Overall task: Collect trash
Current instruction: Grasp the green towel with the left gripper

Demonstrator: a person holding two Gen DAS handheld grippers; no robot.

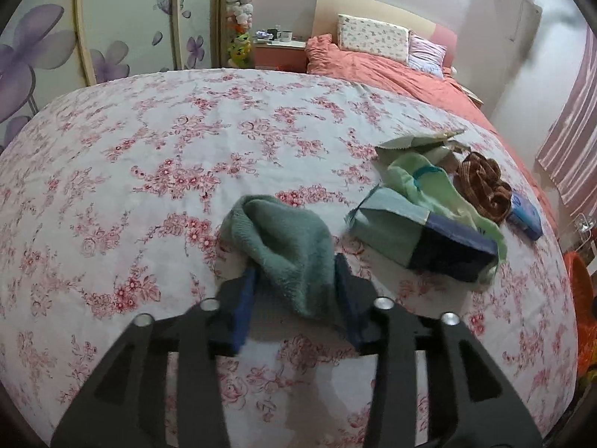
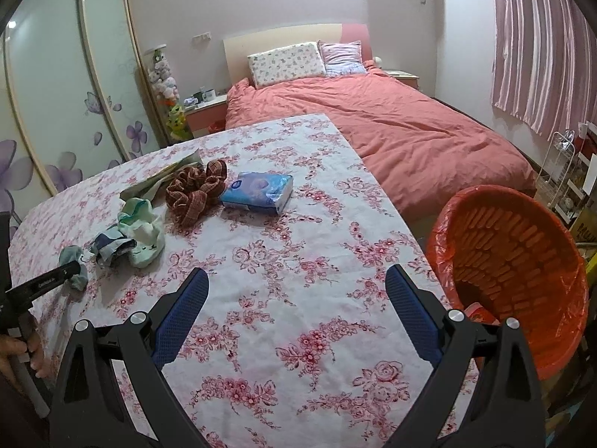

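Left gripper (image 1: pixel 296 280) clamped on teal sock (image 1: pixel 287 242). Right gripper (image 2: pixel 296 298) spread apart over tablecloth (image 2: pixel 291 224); orange bin (image 2: pixel 511 261) at three o'clock.

Pretty lived-in bedroom: floral tablecloth (image 2: pixel 298 224) up front, a bed with a salmon duvet (image 2: pixel 391 127) and two pillows (image 2: pixel 287 62) behind it, wardrobe doors (image 2: pixel 56 86) with purple flowers, stacked plush toys (image 2: pixel 164 82), mugs on the nightstand (image 2: pixel 203 106), striped pink curtains (image 2: pixel 537 44).

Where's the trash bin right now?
The orange bin stands off the table's right edge in the right wrist view, beside the right tool and in front of the pink bed.
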